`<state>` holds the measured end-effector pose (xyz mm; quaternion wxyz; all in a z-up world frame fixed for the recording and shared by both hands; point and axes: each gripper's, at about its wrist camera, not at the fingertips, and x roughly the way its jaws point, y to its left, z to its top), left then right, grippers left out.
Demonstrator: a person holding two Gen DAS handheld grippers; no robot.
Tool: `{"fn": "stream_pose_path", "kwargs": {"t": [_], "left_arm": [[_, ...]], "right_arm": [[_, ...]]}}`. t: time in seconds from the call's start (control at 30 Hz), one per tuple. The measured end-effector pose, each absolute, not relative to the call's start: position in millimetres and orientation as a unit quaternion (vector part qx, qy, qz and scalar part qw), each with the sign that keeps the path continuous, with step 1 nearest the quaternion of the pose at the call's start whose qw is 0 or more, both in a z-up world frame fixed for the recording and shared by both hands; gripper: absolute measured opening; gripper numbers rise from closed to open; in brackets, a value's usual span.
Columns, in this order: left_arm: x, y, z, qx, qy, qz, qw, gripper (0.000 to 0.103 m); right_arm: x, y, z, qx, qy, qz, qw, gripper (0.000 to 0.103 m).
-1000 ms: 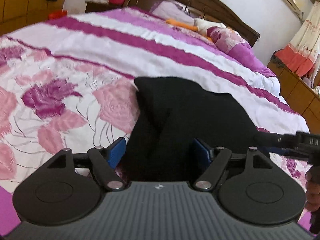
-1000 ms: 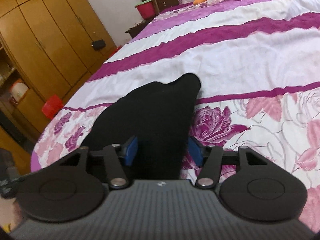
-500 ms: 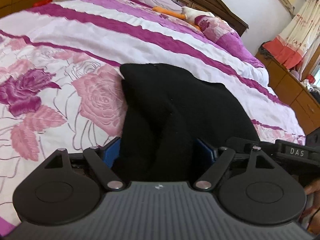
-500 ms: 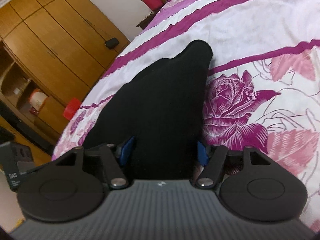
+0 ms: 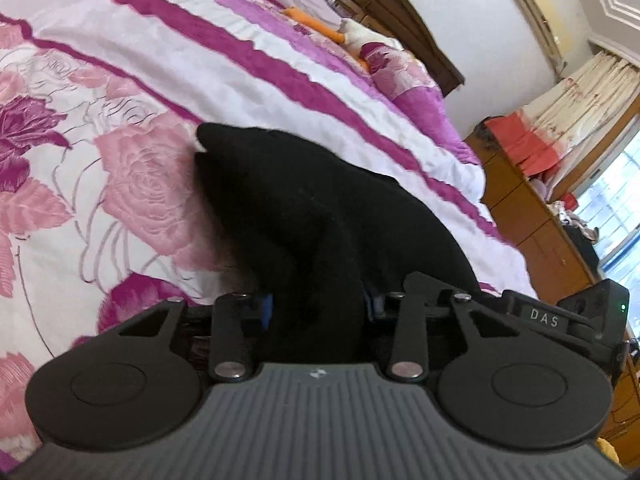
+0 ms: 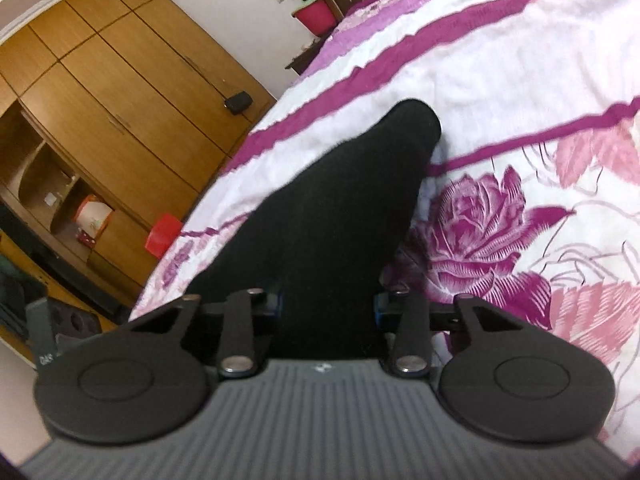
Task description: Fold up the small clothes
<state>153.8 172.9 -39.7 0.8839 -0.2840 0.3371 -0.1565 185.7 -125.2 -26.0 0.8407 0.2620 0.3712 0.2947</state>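
Observation:
A small black garment (image 5: 304, 208) lies on the pink and purple floral bedspread (image 5: 132, 168), its near edge lifted. My left gripper (image 5: 318, 306) is shut on one bunched part of that edge; the cloth hides the fingertips. The garment also shows in the right wrist view (image 6: 340, 216), tapering to a rounded far end. My right gripper (image 6: 328, 306) is shut on the other part of the near edge, fingertips hidden by cloth. The right gripper's body (image 5: 560, 316) sits just right of my left gripper.
Pillows and a wooden headboard (image 5: 400, 12) lie at the far end of the bed. A wooden wardrobe (image 6: 112, 120) and a red box (image 6: 162, 236) stand beside the bed. A wooden dresser (image 5: 552, 216) stands along the other side under curtains.
Both grippers have risen and tilted while holding the garment's near edge. The garment's far end has slid toward me across the bedspread, and the two grippers have come closer together.

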Motion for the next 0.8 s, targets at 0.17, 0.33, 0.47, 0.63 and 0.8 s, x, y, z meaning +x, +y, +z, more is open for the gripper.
{"fn": "stream_pose_path", "kwargs": {"t": [0.17,0.33,0.47,0.63,0.8], "left_arm": [[139,147,-24,-0.286,0.353,-0.175,0.874,0.043],[111,110,-11,-0.279,0.358,-0.201,0.868,0.043],[88,79,-4,-0.253,0.359,-0.22,0.871,0.043],[62,43,-14,-0.197,0.366,-0.219,0.883,0.043],[50,33,-33,-0.151,0.381,-0.185,0.893,0.044]], "right_arm": [[168,-143,-1,0.249,0.373,0.286,0.847,0.039],[138,-171,18,0.233,0.383,0.269,0.852,0.039],[106,-197,25,0.228,0.376,0.255,0.861,0.039],[73,-224,9,0.226,0.374,0.23,0.87,0.039],[65,-225,-20,0.223,0.385,0.206,0.871,0.04]]}}
